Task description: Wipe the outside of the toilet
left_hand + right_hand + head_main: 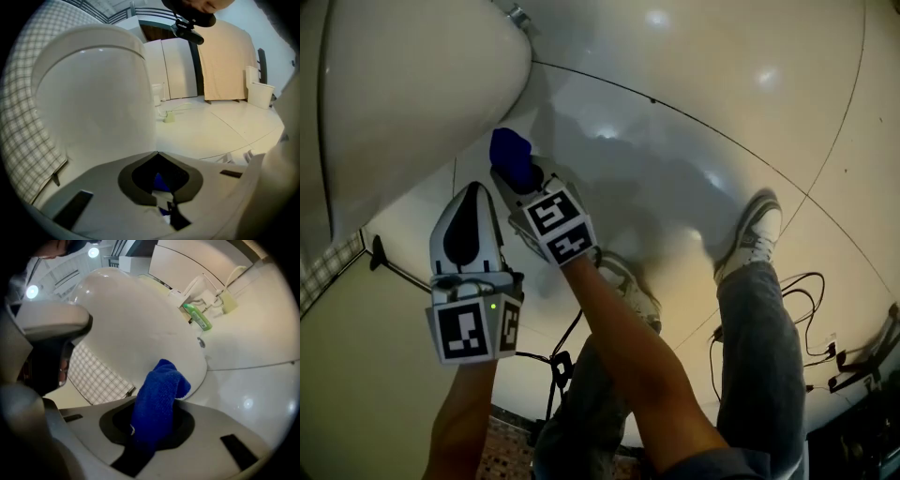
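Right tongs point(151, 430): pinching a blue cloth point(159, 390), which stands out past the tips, likely so that fabric rather than plastic meets the toilet point(136, 329) just ahead. Left tongs point(157, 154): pressed together, holding nothing. They sit beside the right pair, facing the toilet's side, apparently kept clear of the wiping.

White glossy toilet point(403, 84) upper left; blue terry cloth point(511, 157) bunched upright, just beside bowl.
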{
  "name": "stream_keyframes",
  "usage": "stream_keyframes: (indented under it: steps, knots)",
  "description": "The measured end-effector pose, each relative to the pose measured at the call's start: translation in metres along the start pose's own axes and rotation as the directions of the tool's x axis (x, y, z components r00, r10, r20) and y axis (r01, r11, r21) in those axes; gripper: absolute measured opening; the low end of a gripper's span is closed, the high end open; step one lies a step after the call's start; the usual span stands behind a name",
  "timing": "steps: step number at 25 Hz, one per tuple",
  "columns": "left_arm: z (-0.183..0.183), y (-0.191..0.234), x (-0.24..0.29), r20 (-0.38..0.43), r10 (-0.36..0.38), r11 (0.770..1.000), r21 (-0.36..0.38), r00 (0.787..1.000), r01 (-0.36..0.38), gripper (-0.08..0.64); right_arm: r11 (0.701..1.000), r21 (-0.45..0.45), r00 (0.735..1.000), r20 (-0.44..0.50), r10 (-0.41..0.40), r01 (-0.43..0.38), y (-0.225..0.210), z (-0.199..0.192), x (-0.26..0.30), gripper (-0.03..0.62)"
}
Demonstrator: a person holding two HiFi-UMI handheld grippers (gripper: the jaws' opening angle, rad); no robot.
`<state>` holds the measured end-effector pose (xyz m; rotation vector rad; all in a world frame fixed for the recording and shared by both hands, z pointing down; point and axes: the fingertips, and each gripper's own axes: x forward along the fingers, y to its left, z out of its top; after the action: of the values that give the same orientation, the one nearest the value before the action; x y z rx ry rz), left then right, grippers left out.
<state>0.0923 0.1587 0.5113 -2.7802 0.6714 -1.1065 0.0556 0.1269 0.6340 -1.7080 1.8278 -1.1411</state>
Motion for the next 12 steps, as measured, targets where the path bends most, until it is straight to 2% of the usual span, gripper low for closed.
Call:
stream_keyframes:
  steps: [2, 5, 8, 12]
  knots:
    - [0.009, 0.017, -0.023, -0.002, 0.023, 1.0, -0.021, 1.0, -0.023, 0.017, 0.999, -0.035, 1.0, 0.019, -0.005, 0.005, 0.024, 0.02, -0.013, 0.074]
    - [0.031, 0.054, -0.064, 0.023, 0.114, 0.99, -0.091, 0.993, -0.112, 0.017, 0.993, -0.116, 0.999, -0.005, 0.036, -0.036, 0.075, 0.054, -0.026, 0.074]
    - [0.051, 0.094, -0.103, 0.034, 0.188, 0.969, -0.169, 0.982, -0.179, 0.017, 0.982, -0.172, 0.996, -0.029, 0.08, -0.083, 0.132, 0.085, -0.032, 0.074]
    - [0.08, 0.123, -0.15, 0.053, 0.257, 0.931, -0.283, 0.965, -0.232, 0.015, 0.958, -0.247, 0.989, -0.075, 0.131, -0.146, 0.207, 0.123, -0.05, 0.074]
